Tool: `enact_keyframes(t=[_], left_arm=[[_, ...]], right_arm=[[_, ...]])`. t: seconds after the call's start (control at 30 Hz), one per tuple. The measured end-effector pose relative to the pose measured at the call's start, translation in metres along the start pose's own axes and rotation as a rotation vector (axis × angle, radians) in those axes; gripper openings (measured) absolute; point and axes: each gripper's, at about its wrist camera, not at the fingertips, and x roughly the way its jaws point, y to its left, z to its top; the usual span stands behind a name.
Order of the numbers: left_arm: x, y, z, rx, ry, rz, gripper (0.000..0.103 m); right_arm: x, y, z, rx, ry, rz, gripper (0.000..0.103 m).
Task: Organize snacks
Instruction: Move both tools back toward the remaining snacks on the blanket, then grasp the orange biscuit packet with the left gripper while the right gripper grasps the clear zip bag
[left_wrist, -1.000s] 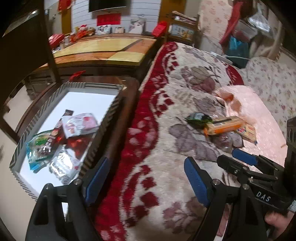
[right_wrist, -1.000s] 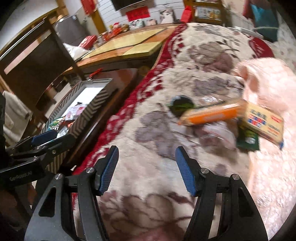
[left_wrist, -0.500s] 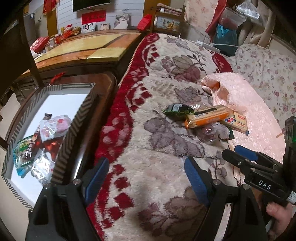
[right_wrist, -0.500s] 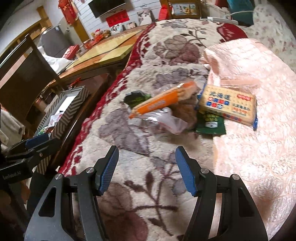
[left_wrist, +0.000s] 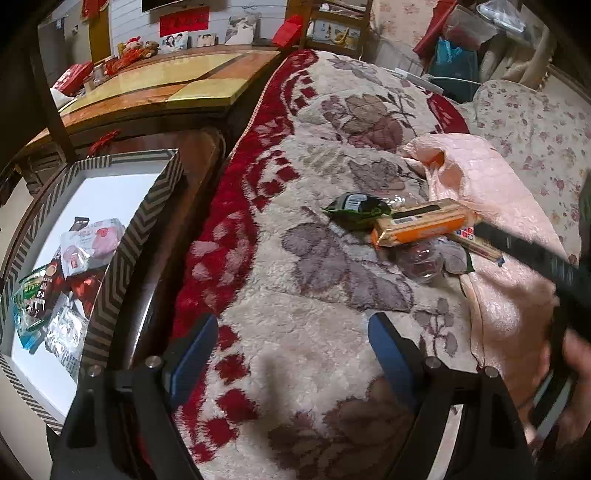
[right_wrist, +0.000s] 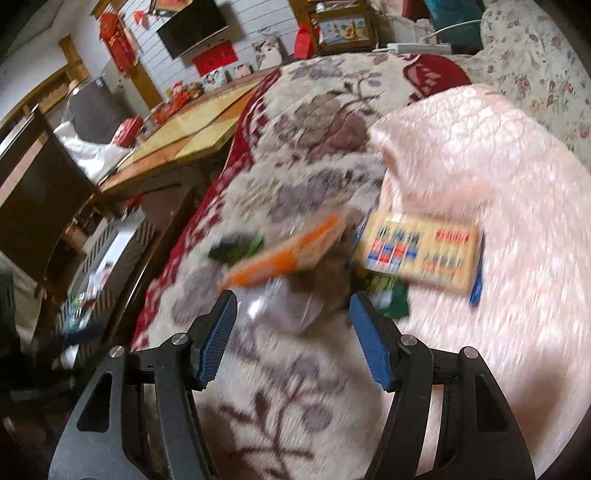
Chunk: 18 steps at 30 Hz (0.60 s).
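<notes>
A pile of snacks lies on the floral blanket: an orange packet, a dark green packet, a clear packet and a yellow box. My left gripper is open and empty, well short of the pile. The right wrist view is blurred. There my right gripper is open, with the clear packet just beyond its fingertips. Behind it are the orange packet, the yellow box and the dark green packet. Nothing is held.
A chevron-rimmed box with several snack packets inside sits on a dark wooden table at the left. A pink quilt covers the right. A blurred black bar of the other tool and a hand cross the right edge.
My right gripper has swept across the blanket, so the pile now sits just ahead of its fingertips. The left view has shifted right, away from the box. Both jaws kept their width.
</notes>
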Motion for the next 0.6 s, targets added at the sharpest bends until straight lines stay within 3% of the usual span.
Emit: enact_keyframes(t=[0.2,0.37,0.47,0.6], left_arm=[[0.005,0.012,0.001,-0.014,0.009,0.019,0.085],[0.012,0.024,0.002,-0.042,0.022,0.039,0.085],[0.015,0.030,0.003,-0.056,0.027,0.046,0.085],[0.017,0.034,0.004,-0.063,0.025,0.050,0.085]], right_arm=[[0.031,-0.016,0.048,0.033,0.014,-0.009,0.064],[0.068,-0.020,0.074,0.013,0.085,-0.011,0.064],[0.086,-0.021,0.076,-0.004,0.137,-0.013,0.064],[0.085,-0.006,0.058,-0.016,0.181,0.082,0.066]])
